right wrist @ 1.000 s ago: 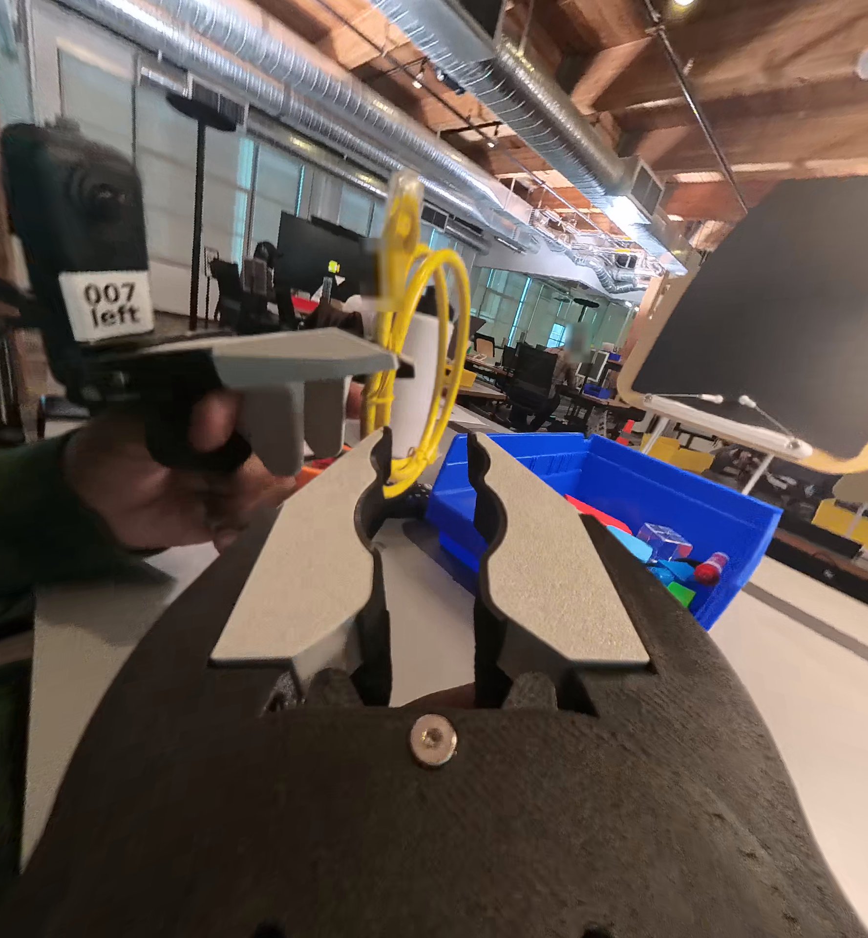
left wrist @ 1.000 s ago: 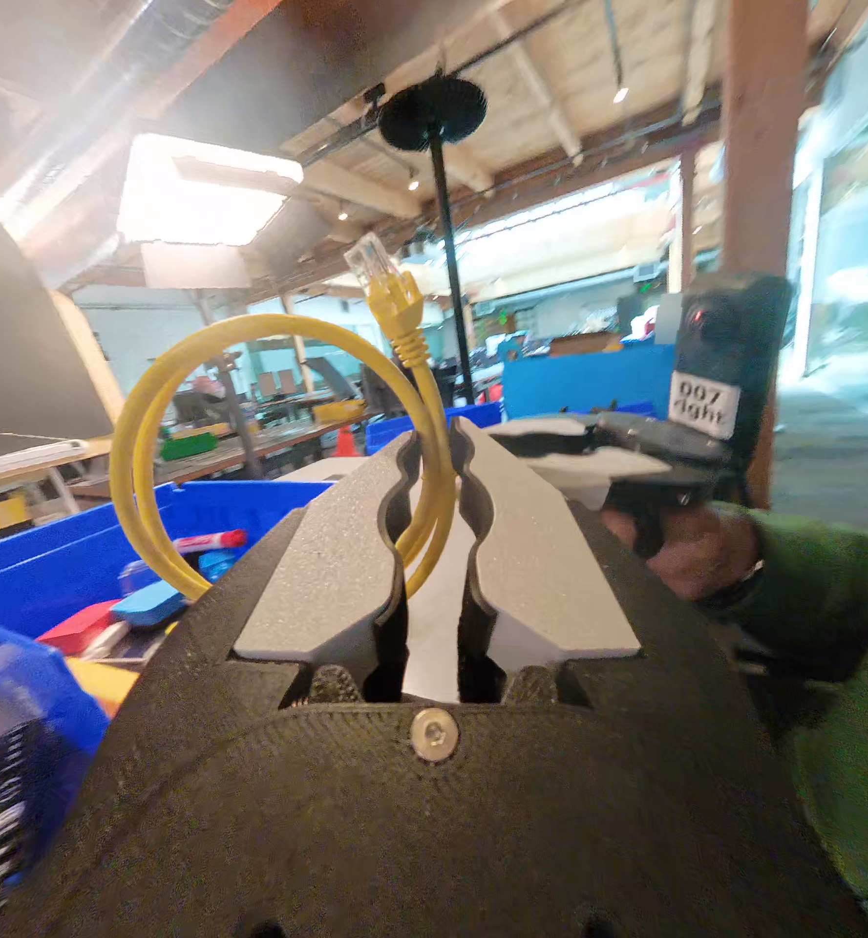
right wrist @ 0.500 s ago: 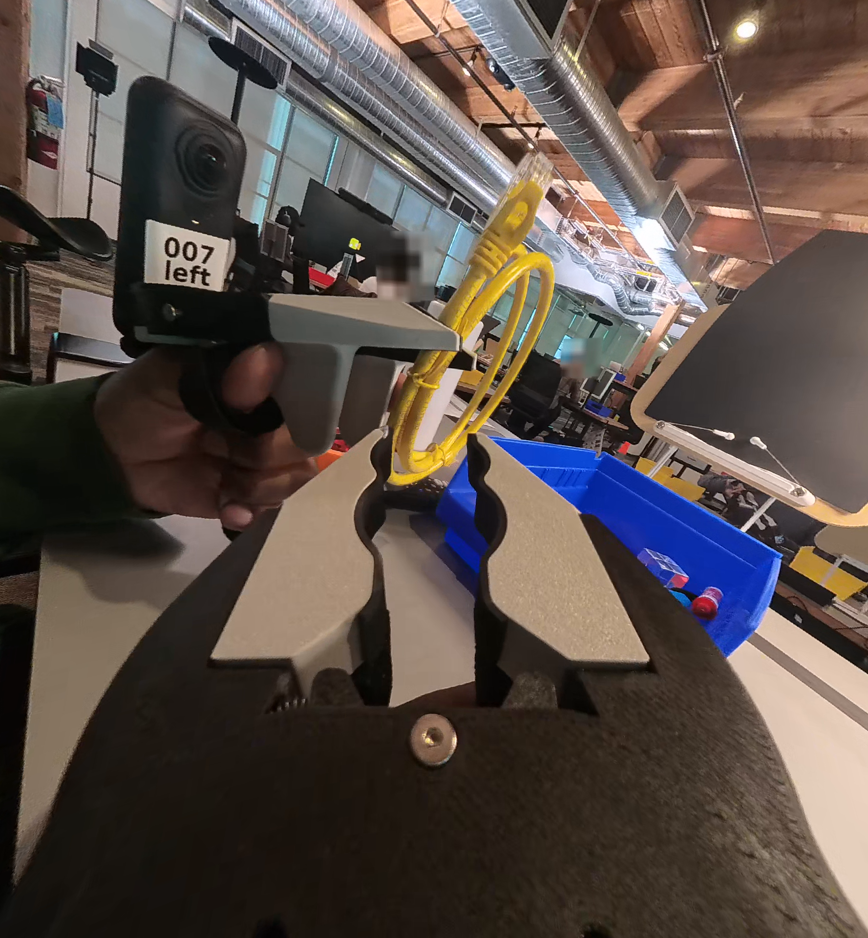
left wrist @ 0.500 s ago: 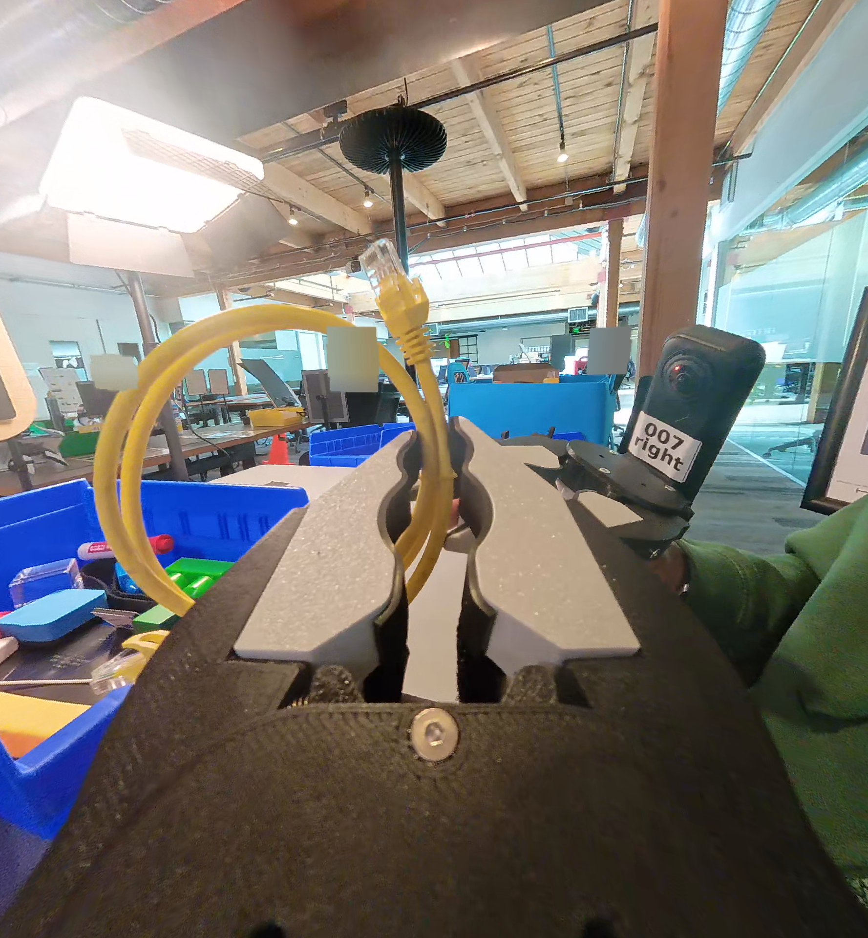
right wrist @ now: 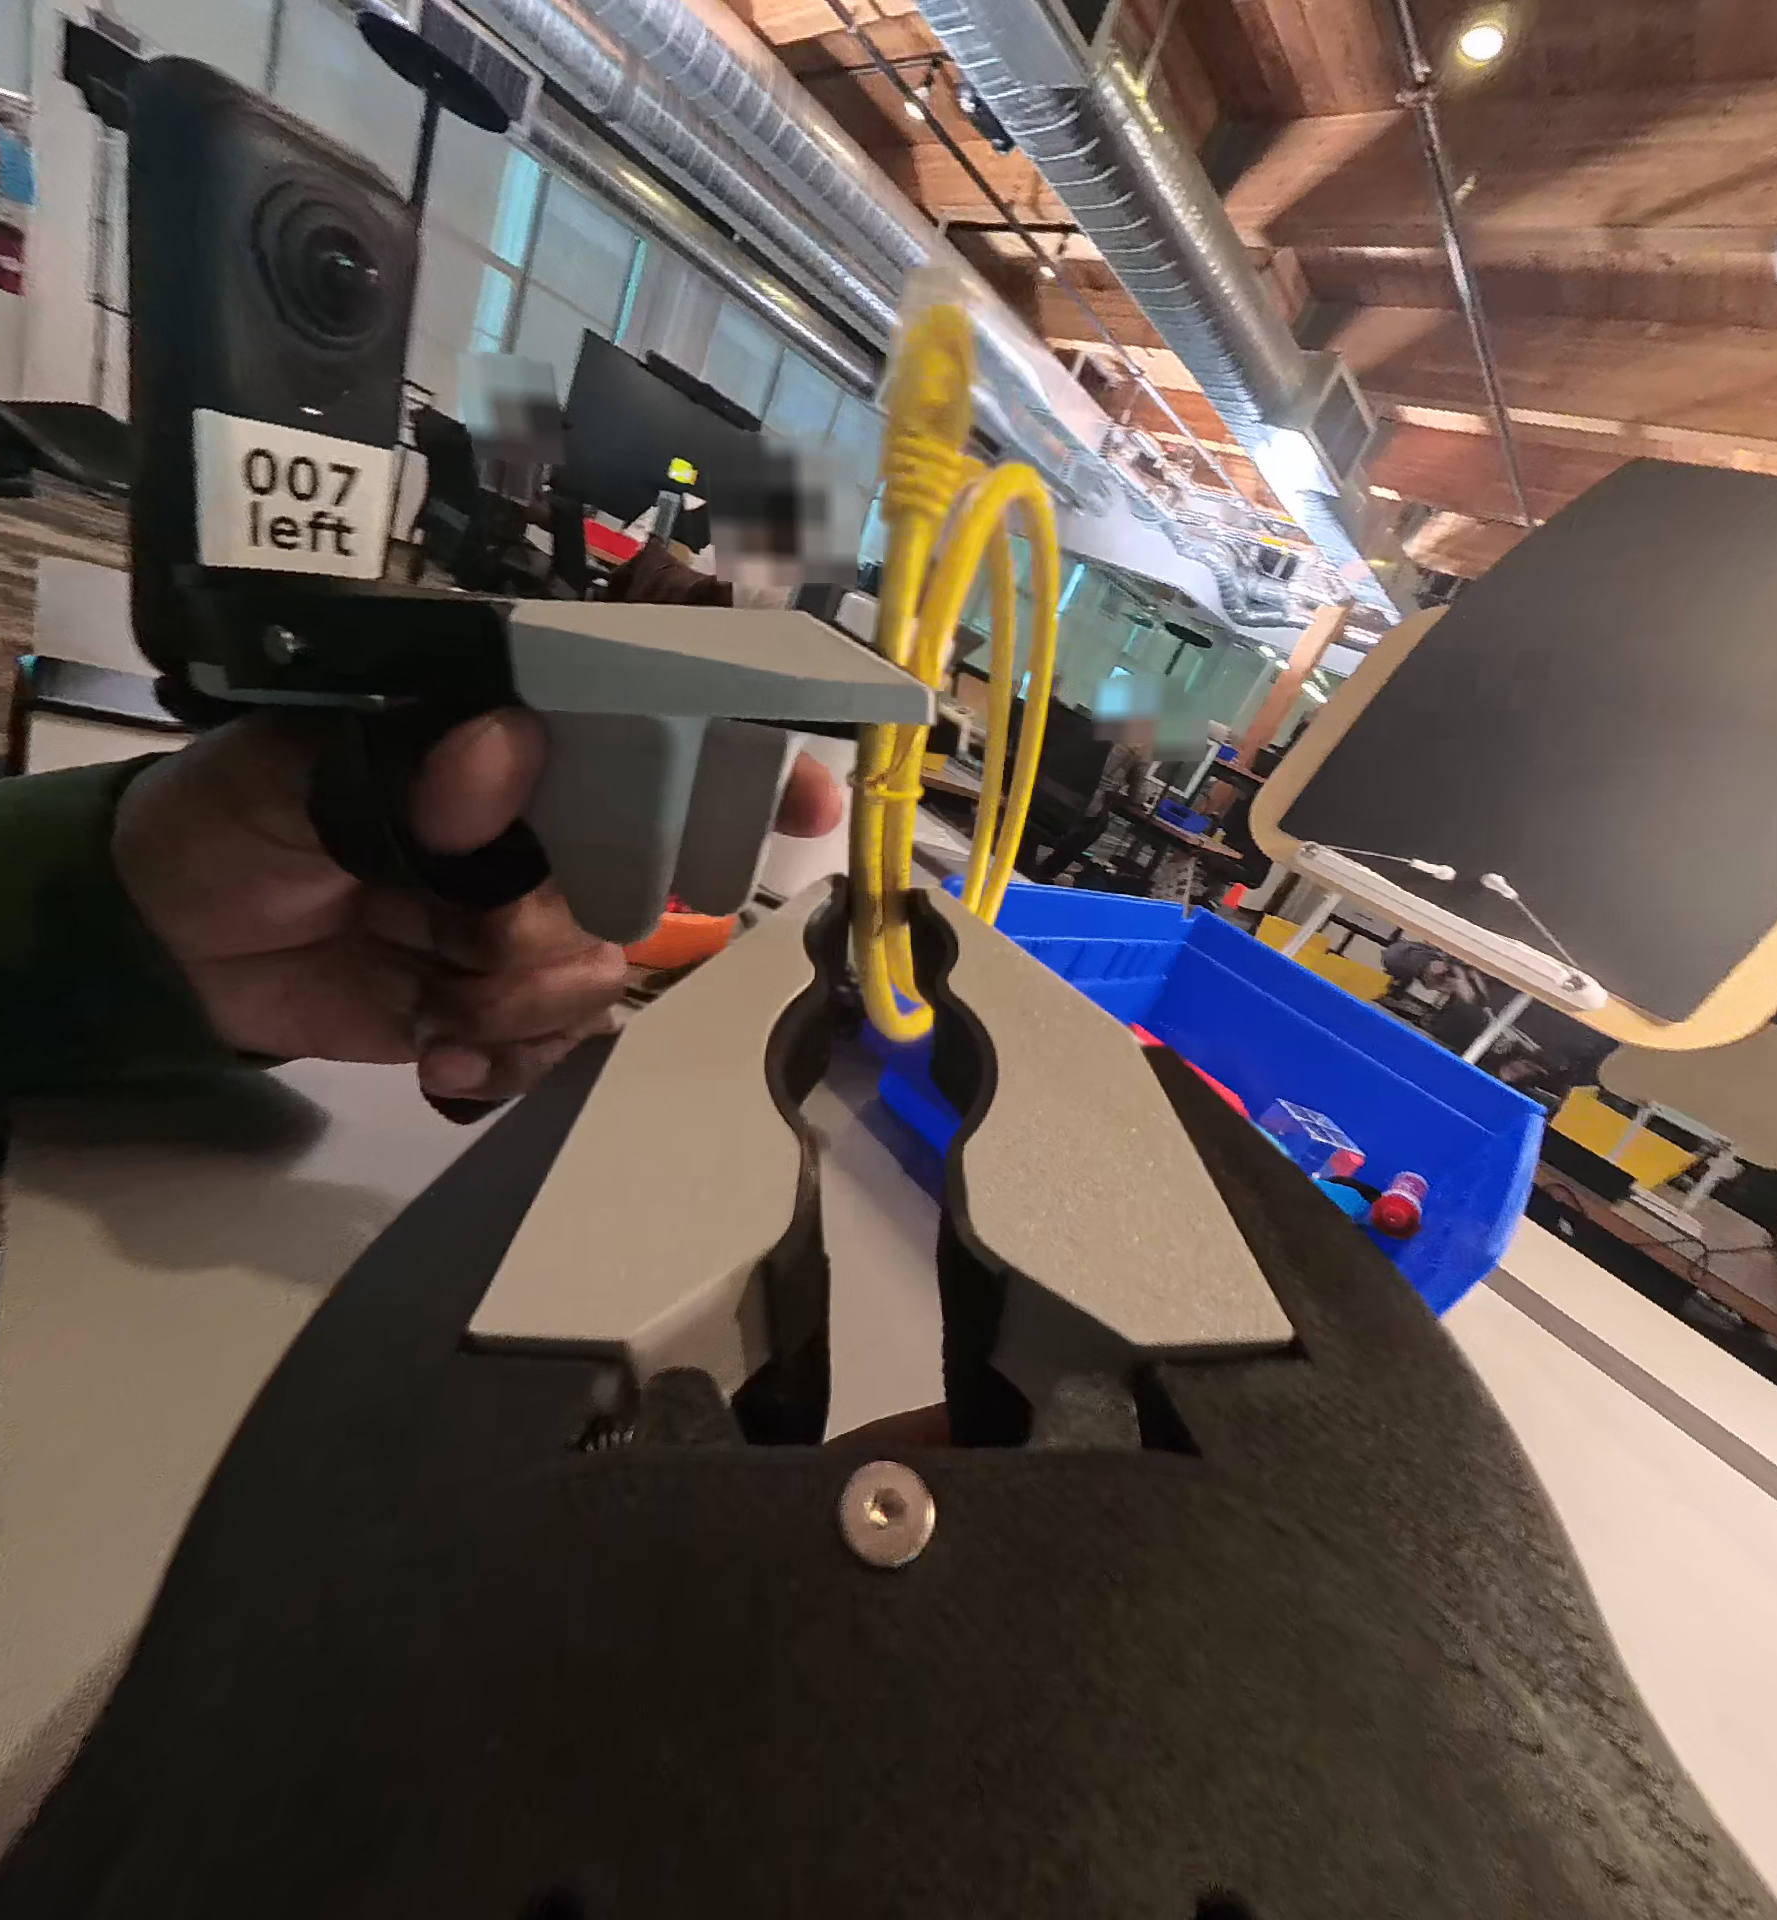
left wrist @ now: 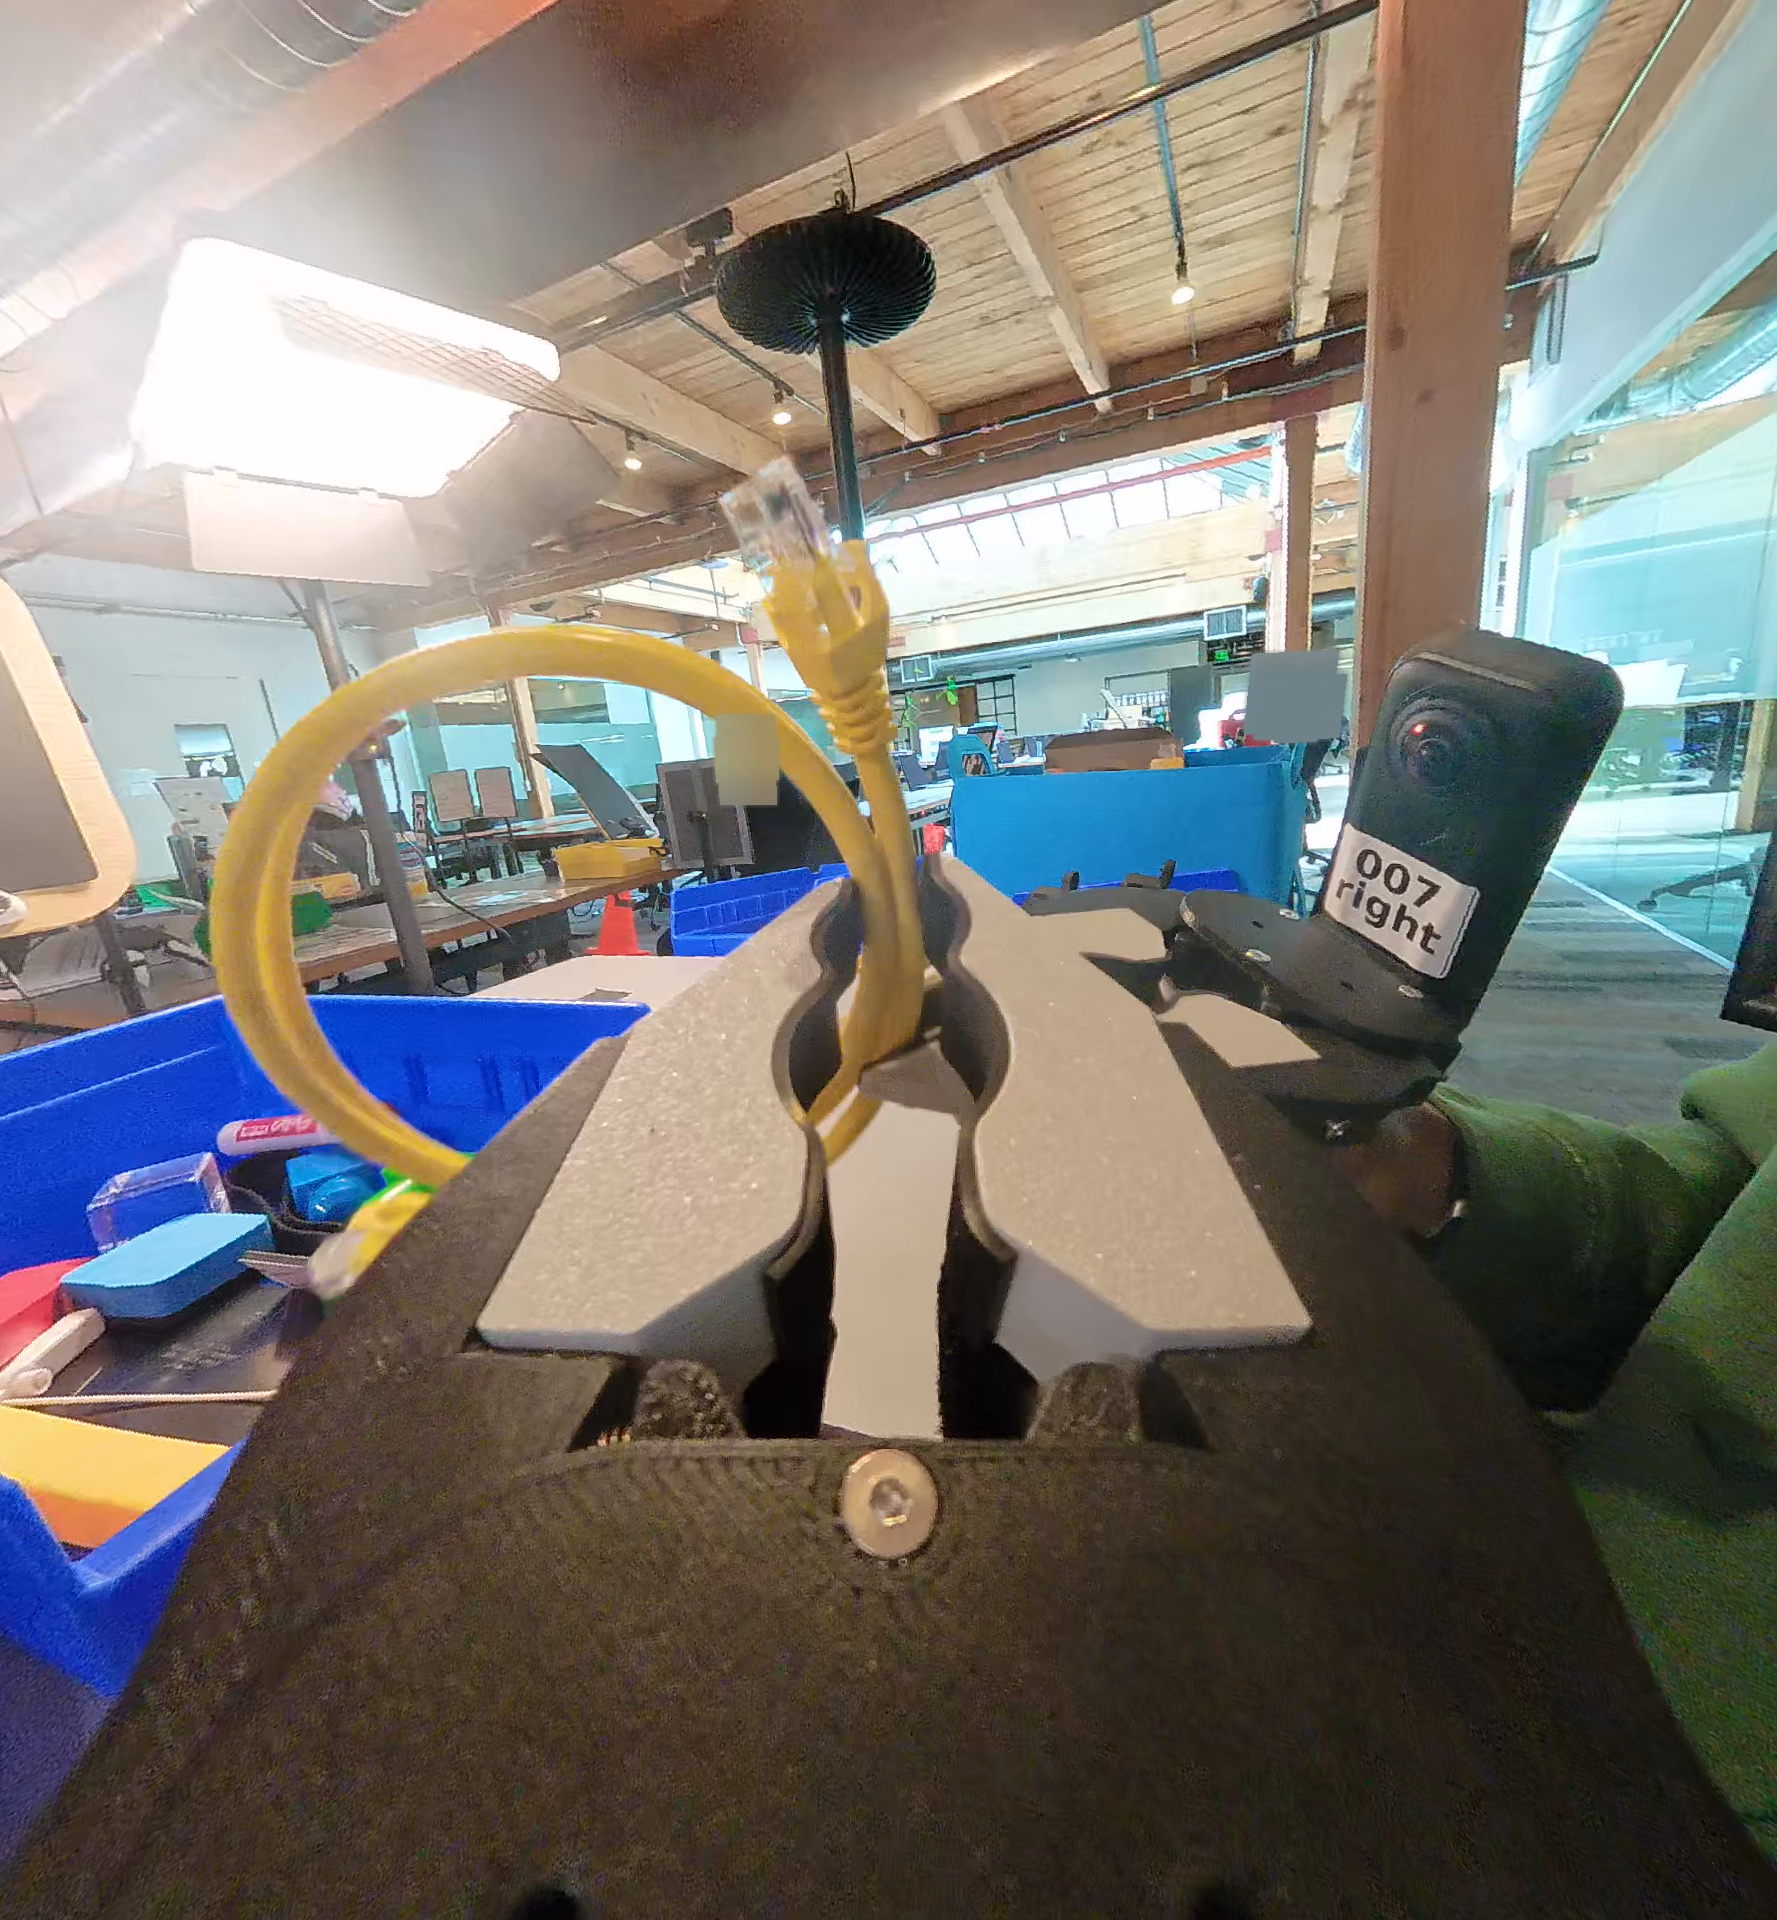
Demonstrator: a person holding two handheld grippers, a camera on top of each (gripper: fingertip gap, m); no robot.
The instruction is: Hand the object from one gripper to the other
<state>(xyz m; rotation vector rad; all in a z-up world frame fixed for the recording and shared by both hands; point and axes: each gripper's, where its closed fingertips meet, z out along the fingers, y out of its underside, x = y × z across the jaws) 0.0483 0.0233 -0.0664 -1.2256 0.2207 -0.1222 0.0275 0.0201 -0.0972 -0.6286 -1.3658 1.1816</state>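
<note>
The left claw [left wrist: 889, 914] pinches the coiled yellow cable [left wrist: 271, 904] above the blue bin [left wrist: 427, 1049]. The right claw [right wrist: 889, 920], spread, straddles the coil's lower strands. It should clamp fully there before the left one lets go.

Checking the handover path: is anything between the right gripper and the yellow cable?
Nothing visible blocks it. The yellow cable, pinched in the left gripper, already hangs between the fingertips of the right gripper, whose jaws are not visibly clamped.
</note>
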